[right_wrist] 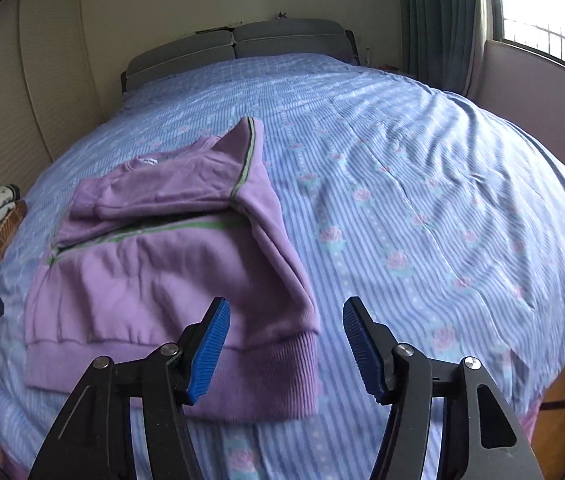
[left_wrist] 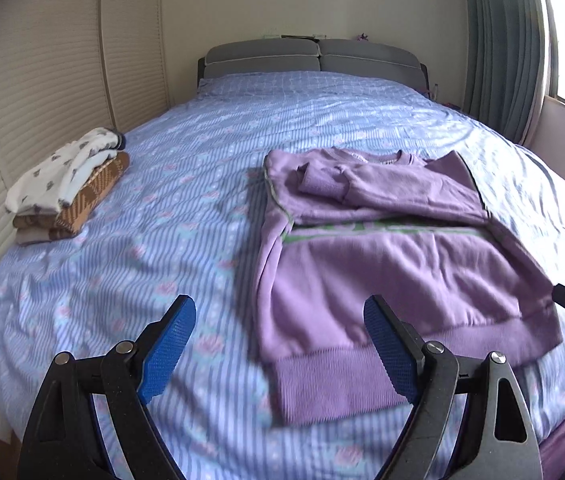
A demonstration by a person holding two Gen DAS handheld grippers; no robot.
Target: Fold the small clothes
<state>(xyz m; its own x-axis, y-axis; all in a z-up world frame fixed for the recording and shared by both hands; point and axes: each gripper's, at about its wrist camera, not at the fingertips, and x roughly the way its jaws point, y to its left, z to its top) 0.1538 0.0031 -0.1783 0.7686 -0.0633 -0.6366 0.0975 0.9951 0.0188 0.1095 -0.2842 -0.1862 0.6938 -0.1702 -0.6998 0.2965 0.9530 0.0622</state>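
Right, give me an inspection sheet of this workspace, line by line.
Surface: bed with a blue striped floral cover, wrinkled.
Job's things: purple sweatshirt lying flat, both sleeves folded across the chest, hem toward the cameras.
Clutter: stack of folded clothes at the bed's left edge, white spotted garment on top, brown checked one beneath.
Grippers: left gripper open, over the sweatshirt's left hem corner; right gripper open, over its right hem corner; neither holds fabric.
Cables: nothing seen.
Surroundings: grey headboard, louvred wardrobe doors, curtain, window.
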